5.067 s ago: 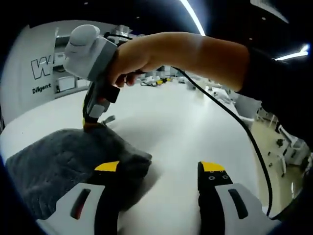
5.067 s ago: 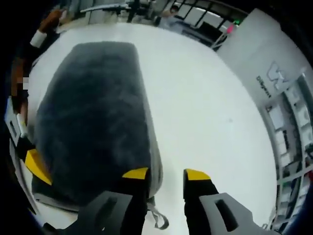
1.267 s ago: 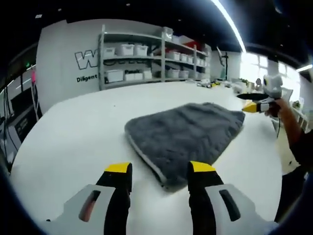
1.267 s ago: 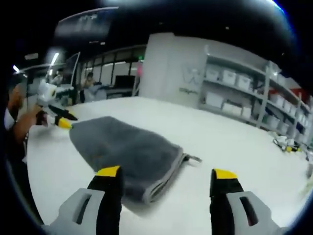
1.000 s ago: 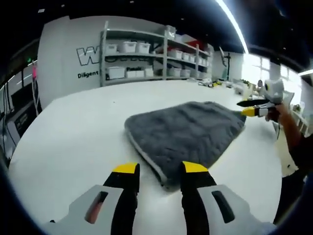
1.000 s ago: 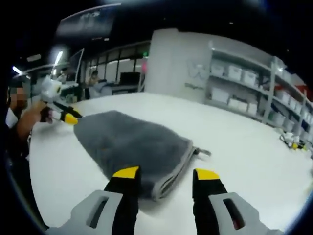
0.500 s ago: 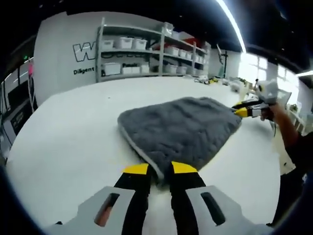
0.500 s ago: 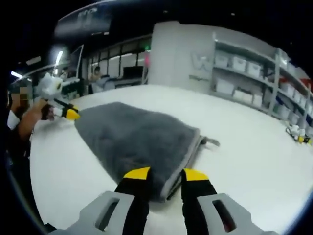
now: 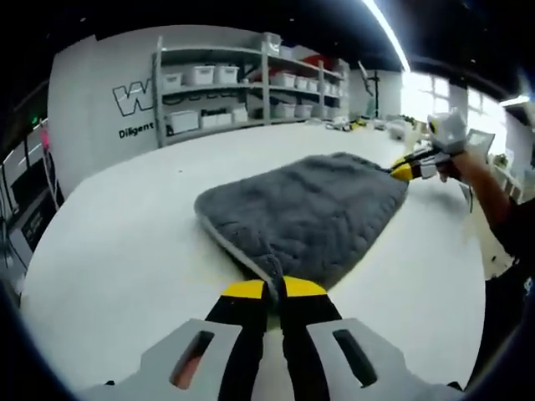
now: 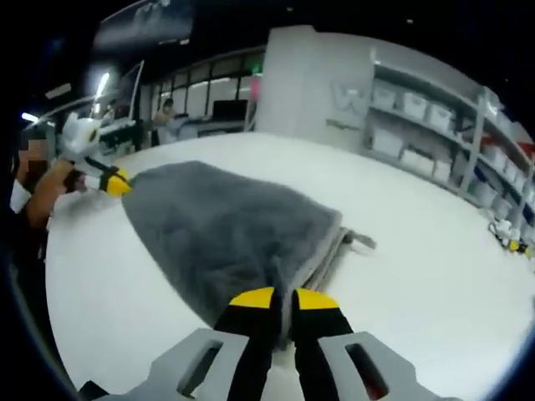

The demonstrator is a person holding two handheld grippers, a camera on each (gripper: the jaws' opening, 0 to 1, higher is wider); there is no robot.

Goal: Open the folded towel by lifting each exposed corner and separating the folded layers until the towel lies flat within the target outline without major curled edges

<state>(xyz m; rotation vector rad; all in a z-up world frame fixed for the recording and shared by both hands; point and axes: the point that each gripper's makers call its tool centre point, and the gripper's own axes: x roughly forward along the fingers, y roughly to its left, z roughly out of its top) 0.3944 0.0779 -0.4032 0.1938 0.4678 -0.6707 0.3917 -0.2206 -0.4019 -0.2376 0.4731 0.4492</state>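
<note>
A folded dark grey towel (image 9: pixel 309 209) (image 10: pixel 226 234) lies on the white table (image 9: pixel 109 251) (image 10: pixel 435 276). In the left gripper view my left gripper (image 9: pixel 274 289) is shut on the towel's near corner, which bunches up between the yellow tips. At the towel's far right corner sits my right gripper (image 9: pixel 402 170). In the right gripper view the right gripper (image 10: pixel 282 298) is shut on the corner nearest it, and the left gripper (image 10: pixel 114 183) holds the opposite corner at the far left. A small loop tag (image 10: pixel 361 242) sticks out of the towel's right edge.
Shelves with white bins (image 9: pixel 226 83) (image 10: pixel 418 125) stand along the wall behind the table. A person's hand and sleeve (image 9: pixel 481 188) reach in from the right; the person (image 10: pixel 33 196) is at the table's left edge in the right gripper view. Bare tabletop surrounds the towel.
Both grippers went from open to shut, each closing on its own towel corner. Both views drew nearer to the towel.
</note>
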